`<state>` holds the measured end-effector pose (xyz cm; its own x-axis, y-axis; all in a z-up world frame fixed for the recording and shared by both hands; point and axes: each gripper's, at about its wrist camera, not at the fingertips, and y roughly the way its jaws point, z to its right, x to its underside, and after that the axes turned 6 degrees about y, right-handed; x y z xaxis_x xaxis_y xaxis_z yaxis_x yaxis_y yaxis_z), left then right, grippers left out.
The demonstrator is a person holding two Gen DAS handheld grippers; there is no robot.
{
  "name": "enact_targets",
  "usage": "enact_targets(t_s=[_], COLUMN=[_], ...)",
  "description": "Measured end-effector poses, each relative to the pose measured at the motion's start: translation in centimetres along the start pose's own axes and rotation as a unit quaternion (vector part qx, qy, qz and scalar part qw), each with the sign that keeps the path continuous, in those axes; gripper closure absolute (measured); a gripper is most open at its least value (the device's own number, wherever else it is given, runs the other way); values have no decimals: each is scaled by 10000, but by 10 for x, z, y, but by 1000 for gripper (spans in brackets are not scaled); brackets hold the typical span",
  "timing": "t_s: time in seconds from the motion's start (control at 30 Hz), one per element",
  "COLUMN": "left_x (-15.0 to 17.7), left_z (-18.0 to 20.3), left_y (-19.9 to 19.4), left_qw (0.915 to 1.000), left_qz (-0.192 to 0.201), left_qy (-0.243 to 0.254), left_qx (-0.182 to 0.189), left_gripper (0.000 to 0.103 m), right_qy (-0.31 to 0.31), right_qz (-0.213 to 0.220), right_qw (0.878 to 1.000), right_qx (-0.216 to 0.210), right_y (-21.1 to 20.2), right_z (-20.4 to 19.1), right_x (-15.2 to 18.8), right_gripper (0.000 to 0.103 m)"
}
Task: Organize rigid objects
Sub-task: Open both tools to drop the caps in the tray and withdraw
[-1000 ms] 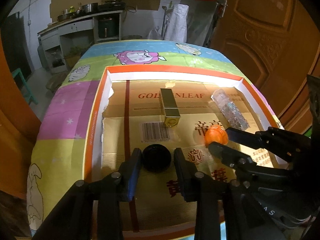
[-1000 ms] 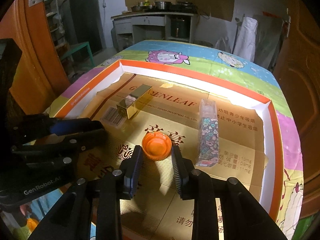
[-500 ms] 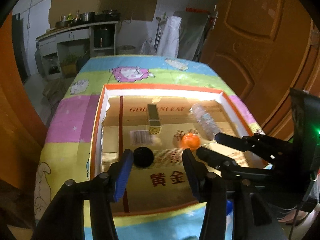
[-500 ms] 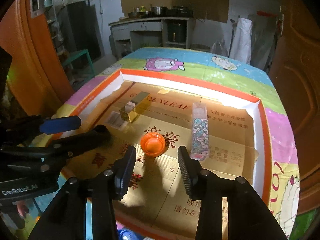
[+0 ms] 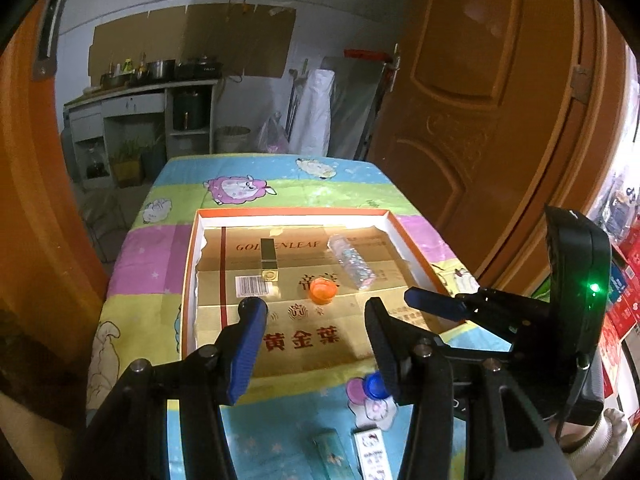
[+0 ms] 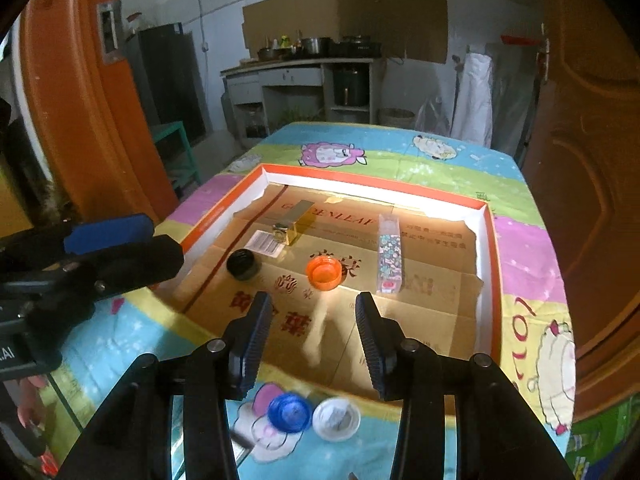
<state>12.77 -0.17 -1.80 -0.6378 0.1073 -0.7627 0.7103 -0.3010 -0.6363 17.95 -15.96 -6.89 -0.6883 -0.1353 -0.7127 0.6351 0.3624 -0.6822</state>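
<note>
Cartoon-print cloth is covering the desk (image 6: 440, 160). Both the left gripper (image 5: 316, 344) and right gripper (image 6: 314, 336) are hanging with jaws apart, empty. Ahead, the orange plastic cap (image 6: 324, 273) and black round lid (image 6: 243, 264) are lying in the cardboard-lined tray (image 6: 486, 240); the blue bottle cap (image 6: 289, 414) just beneath risks being knocked away.

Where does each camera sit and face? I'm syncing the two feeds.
Left wrist: on the left hand-held gripper, looking down over the tray; its own fingers show, the right hand-held gripper alongside.
Right wrist: on the right hand-held gripper, same tray; its own fingers, the left one beside.
Shared: orange cap, gold box.
</note>
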Motion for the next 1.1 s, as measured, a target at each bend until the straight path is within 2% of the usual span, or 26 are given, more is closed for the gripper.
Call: enact_targets(t_s=[0.2,0.43,0.57,0.6,0.8,1.1], left_x=[11,39,59,65,101,137], left_z=[7,3,-3,-3,-4,2], left_y=[-23,-46,-54,-55,-48,-26], left_qw=[9998,9995,9991,9987,9980,9962], left_qz=[135,172,105,75,-169,-484], left_qy=[136,234,301,361,500,695], left_qx=[39,-123,-280,-339,-358,-183], left_gripper=[52,52,52,52,51,51], right_qy=[-36,-93,-49,-42,-1,-417], right_qz=[66,10,-95,-139,-319,-428], right_qw=[10000,9999,9996,9994,9987,9974], right_qx=[-52,-133,-258,-314,-406,-402], right_y=[-25,-47,-54,-56,-64,-62], right_z=[-10,-21,-25,-27,-43,-75], right_x=[14,43,62,69,104,152], right_gripper=[58,58,46,43,43,43])
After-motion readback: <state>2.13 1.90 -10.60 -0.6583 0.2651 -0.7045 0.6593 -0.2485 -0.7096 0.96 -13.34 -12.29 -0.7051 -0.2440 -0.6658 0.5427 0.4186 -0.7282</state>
